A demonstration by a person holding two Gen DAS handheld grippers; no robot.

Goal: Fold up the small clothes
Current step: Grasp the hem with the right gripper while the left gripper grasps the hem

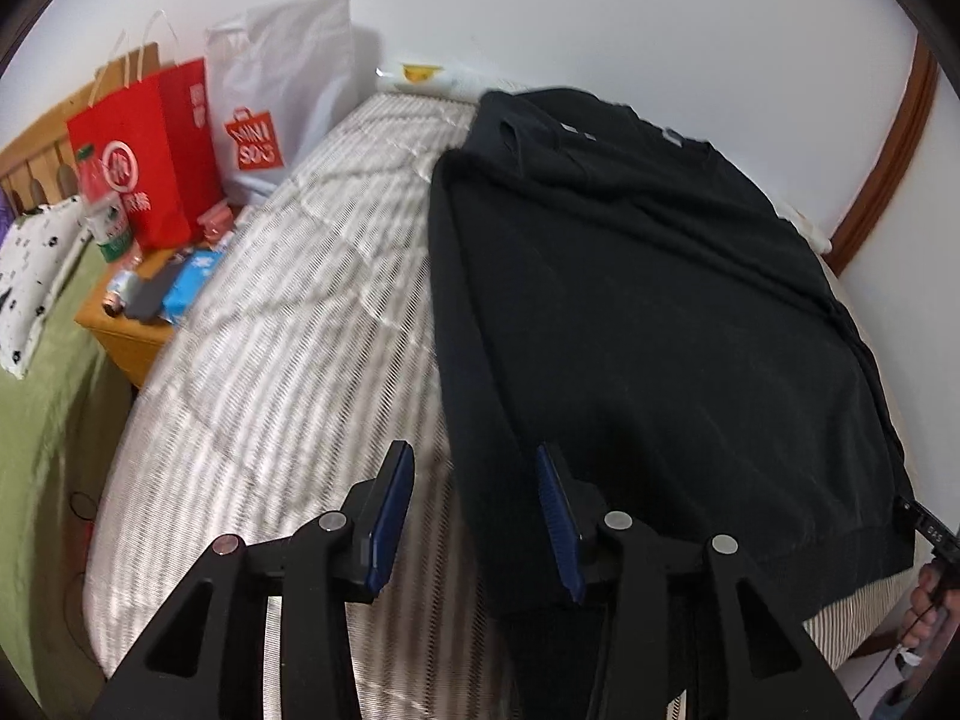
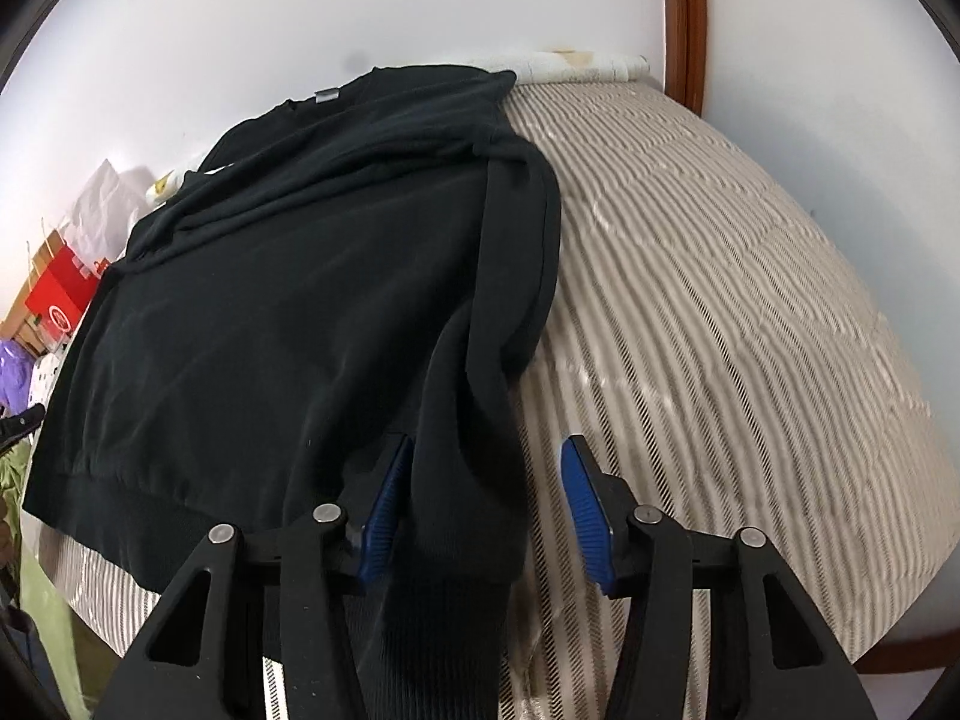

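The black sweatshirt (image 1: 648, 312) lies spread flat on the striped mattress (image 1: 288, 300), collar toward the white wall (image 1: 600, 0), hem toward the near edge. Both sleeves are folded in along the body's sides and run down toward the hem.

Left gripper (image 1: 474, 516): pitched steeply downward over the near edge of the mattress. Its jaws stand apart. The left sleeve passes between them; the right-hand blue pad (image 1: 561, 528) lies against or just beside the fabric, and the left-hand pad is clear of it, over bare mattress. No clamping is visible.

Right gripper (image 2: 480, 516): pitched steeply downward at the sweatshirt's opposite side. Its jaws also stand apart. The right sleeve's ribbed cuff (image 2: 444, 630) hangs between them. The fabric appears to touch the inner blue pad (image 2: 384, 528), though dark cloth and blur make contact uncertain; the outer pad is clear of the sleeve. The cloth is not pinched.

In the left wrist view, part of the hand (image 1: 927, 606) that carries the right gripper shows at the lower right margin, just off the hem corner.

Red and white shopping bags (image 1: 180, 138) stand on a wooden side table (image 1: 129, 339) beyond the mattress's left edge.
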